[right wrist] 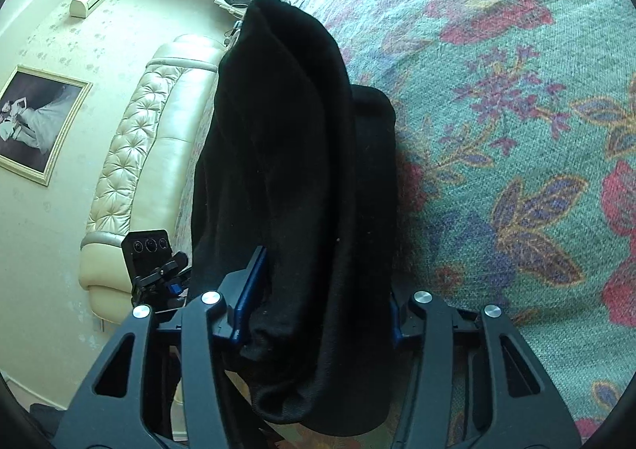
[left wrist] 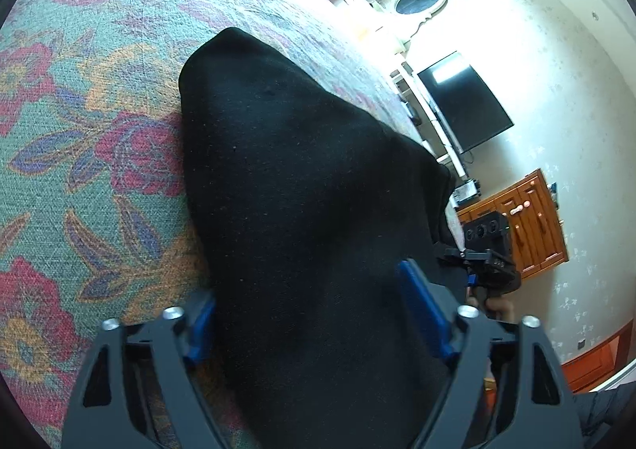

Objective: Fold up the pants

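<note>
The black pants [left wrist: 294, 186] lie in a folded bundle on a floral bedspread [left wrist: 87, 99]. My left gripper [left wrist: 310, 313] has its blue-padded jaws spread wide, one on each side of the near end of the pants. In the right wrist view the pants [right wrist: 294, 154] show several stacked layers. My right gripper [right wrist: 318, 298] also has its jaws spread around the thick near end of the bundle. Whether either gripper presses the cloth cannot be told. The right gripper also shows in the left wrist view [left wrist: 489, 262], and the left gripper shows in the right wrist view [right wrist: 159, 270].
The bedspread [right wrist: 516, 131] stretches wide on one side of the pants. A cream tufted headboard [right wrist: 151, 154] lies beyond the bed edge. A wall television [left wrist: 461, 103], a wooden cabinet [left wrist: 524, 226] and a framed picture [right wrist: 35, 127] stand around the room.
</note>
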{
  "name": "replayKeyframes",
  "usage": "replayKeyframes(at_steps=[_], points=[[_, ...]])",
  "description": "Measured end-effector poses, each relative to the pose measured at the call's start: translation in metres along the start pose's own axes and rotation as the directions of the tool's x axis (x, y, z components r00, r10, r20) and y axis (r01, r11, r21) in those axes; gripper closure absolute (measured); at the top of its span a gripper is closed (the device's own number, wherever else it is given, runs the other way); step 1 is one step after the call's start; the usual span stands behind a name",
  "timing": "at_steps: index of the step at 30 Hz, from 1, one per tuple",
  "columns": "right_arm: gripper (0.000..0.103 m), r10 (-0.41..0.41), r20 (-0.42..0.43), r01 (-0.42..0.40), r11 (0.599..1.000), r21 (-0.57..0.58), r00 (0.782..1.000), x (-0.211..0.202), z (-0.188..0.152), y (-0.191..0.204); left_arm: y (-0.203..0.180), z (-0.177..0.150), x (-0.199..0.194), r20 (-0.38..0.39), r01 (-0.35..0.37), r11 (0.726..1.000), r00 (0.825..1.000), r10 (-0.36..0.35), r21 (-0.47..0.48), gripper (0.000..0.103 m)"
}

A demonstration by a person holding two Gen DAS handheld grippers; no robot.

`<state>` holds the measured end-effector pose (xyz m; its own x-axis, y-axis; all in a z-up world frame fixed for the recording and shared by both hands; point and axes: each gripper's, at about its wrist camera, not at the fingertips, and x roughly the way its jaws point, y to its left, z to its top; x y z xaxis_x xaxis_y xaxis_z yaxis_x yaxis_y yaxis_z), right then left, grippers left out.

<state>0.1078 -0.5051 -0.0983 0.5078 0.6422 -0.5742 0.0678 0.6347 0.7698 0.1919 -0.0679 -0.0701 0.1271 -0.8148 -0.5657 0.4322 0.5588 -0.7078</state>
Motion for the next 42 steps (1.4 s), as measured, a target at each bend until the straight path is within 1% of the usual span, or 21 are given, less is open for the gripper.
replayKeyframes(at_steps=[1, 2, 3, 4, 8, 10, 12, 16, 21, 25, 33, 38, 42], points=[[0.059, -0.013, 0.008, 0.013, 1.000, -0.014, 1.000, 0.000, -0.002, 0.003, 0.002, 0.001, 0.002, -0.010, -0.004, 1.000, 1.000, 0.003, -0.010, 0.054], [0.060, -0.027, 0.018, 0.028, 0.999, -0.028, 0.999, 0.001, -0.003, 0.006, 0.005, 0.001, 0.002, -0.011, 0.020, 0.999, 1.000, -0.020, -0.028, 0.061], [0.062, -0.048, 0.027, 0.049, 0.998, -0.045, 0.998, 0.001, -0.005, 0.011, 0.006, 0.001, 0.002, -0.010, 0.029, 0.999, 1.000, -0.029, -0.037, 0.063], [0.064, -0.073, 0.038, 0.075, 0.995, -0.069, 0.997, 0.002, -0.007, 0.018, 0.005, 0.000, 0.002, -0.010, 0.022, 0.999, 1.000, -0.022, -0.032, 0.065], [0.068, -0.157, 0.089, 0.170, 0.973, -0.154, 0.984, 0.004, -0.013, 0.044, -0.003, 0.000, -0.004, 0.022, -0.023, 1.000, 0.999, 0.023, 0.014, 0.070], [0.069, -0.186, 0.112, 0.205, 0.960, -0.191, 0.976, 0.009, -0.015, 0.057, -0.004, 0.000, -0.008, 0.042, -0.032, 0.999, 0.999, 0.032, 0.014, 0.072], [0.069, -0.221, 0.132, 0.247, 0.941, -0.232, 0.966, 0.014, -0.017, 0.070, 0.002, 0.002, -0.017, 0.052, -0.028, 1.000, 0.998, 0.028, 0.007, 0.072], [0.069, -0.243, 0.149, 0.276, 0.922, -0.271, 0.959, 0.023, -0.016, 0.083, 0.008, 0.005, -0.025, 0.072, -0.032, 0.999, 0.997, 0.032, -0.007, 0.074], [0.069, -0.272, 0.156, 0.308, 0.900, -0.307, 0.950, 0.043, -0.013, 0.103, 0.016, 0.006, -0.038, 0.088, -0.061, 0.998, 0.994, 0.062, -0.006, 0.074], [0.070, -0.274, 0.154, 0.311, 0.886, -0.344, 0.949, 0.056, -0.011, 0.113, 0.023, 0.005, -0.052, 0.110, -0.088, 0.996, 0.990, 0.090, -0.016, 0.074], [0.070, -0.270, 0.150, 0.308, 0.850, -0.428, 0.951, 0.088, -0.012, 0.140, 0.050, 0.008, -0.082, 0.144, -0.134, 0.990, 0.980, 0.138, -0.036, 0.074], [0.070, -0.252, 0.139, 0.288, 0.851, -0.440, 0.958, 0.105, -0.007, 0.150, 0.057, 0.011, -0.094, 0.155, -0.162, 0.986, 0.974, 0.165, -0.032, 0.074], [0.070, -0.245, 0.139, 0.282, 0.855, -0.436, 0.959, 0.113, -0.002, 0.151, 0.062, 0.014, -0.095, 0.158, -0.163, 0.986, 0.973, 0.166, -0.031, 0.074]])
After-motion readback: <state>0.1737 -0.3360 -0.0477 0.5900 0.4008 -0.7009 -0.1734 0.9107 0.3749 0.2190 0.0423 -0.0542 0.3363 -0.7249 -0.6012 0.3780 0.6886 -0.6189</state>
